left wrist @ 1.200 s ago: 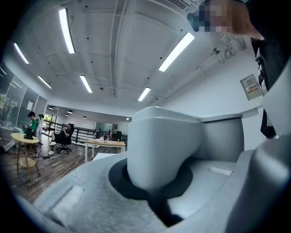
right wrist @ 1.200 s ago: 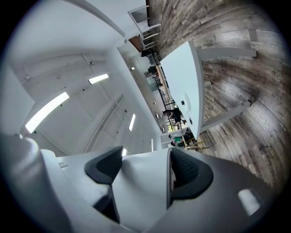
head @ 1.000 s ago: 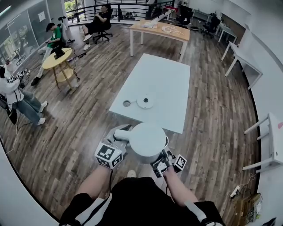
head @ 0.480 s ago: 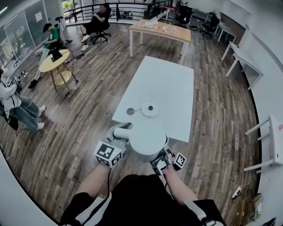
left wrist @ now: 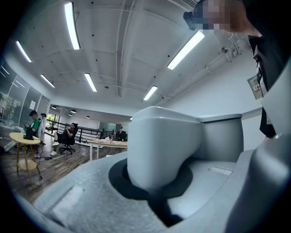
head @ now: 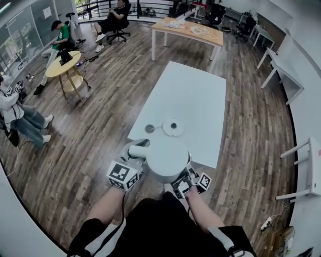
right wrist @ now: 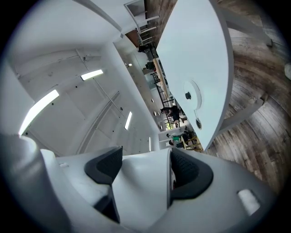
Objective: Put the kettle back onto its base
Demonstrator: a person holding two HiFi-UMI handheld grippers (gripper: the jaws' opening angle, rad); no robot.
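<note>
Nearest the head camera, at the bottom of its view, the person's two forearms [head: 108, 208] reach forward, each with a gripper, and the white kettle [head: 168, 156] hangs between them. The left gripper [head: 134, 160], with its marker cube facing up, comes in from the left. Its jaws are clamped on the kettle's handle [head: 137, 150], and the left gripper view shows the rounded white handle wedged between the dark pads. The right gripper [head: 185, 178] comes in from the lower right. The right gripper view shows its jaws pinching a white part of the kettle between the two dark pads. The kettle is held in the air over the near edge of the white surface [head: 198, 95], not resting on anything. Just beyond it, on the surface and apart from the kettle, lies the round white base [head: 173, 126] with a dark spot at its middle. A small round piece [head: 149, 128] with a dark centre sits just beside the base on its left; what it is I cannot tell. Around the surface runs a wooden plank floor [head: 108, 100]. Farther off stands a long wooden table [head: 188, 31] with some things on it. At the far left a yellow round table [head: 63, 65] stands with a seated person in green [head: 59, 39] beside it, and another seated person [head: 114, 21] is near a dark railing [head: 100, 7] at the back.
</note>
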